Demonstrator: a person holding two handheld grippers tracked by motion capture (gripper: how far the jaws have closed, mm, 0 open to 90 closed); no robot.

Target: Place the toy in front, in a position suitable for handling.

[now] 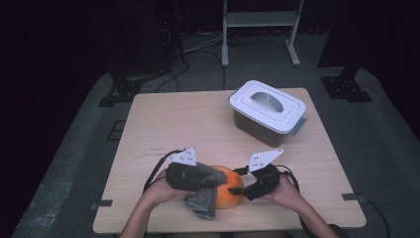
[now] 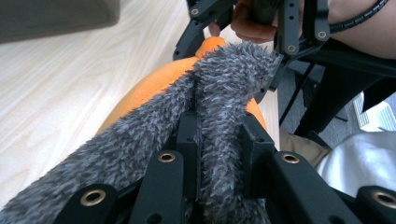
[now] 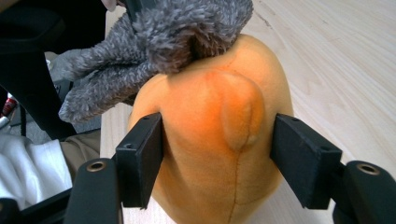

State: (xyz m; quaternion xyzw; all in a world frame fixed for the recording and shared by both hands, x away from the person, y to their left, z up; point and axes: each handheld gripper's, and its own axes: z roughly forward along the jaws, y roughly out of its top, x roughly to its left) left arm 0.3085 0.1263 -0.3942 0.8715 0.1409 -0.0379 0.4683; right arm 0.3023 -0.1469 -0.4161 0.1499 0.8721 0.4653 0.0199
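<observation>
An orange plush toy (image 1: 229, 192) lies near the table's front edge. A grey fuzzy cloth (image 1: 203, 201) drapes over its left side. My left gripper (image 1: 210, 179) is shut on this grey cloth (image 2: 219, 79), which is pinched between its jaws (image 2: 219, 130) and lies across the orange toy (image 2: 149, 91). My right gripper (image 1: 242, 191) comes in from the right. In the right gripper view its jaws (image 3: 217, 154) stand wide on either side of the orange toy (image 3: 210, 140), which looks unsqueezed. The grey cloth (image 3: 159, 42) covers the toy's far end.
A grey bin with a white handled lid (image 1: 267, 111) stands at the back right of the wooden table (image 1: 173, 124). A white metal stand (image 1: 260, 20) and cables are on the floor beyond. The person's lap lies close under the front edge.
</observation>
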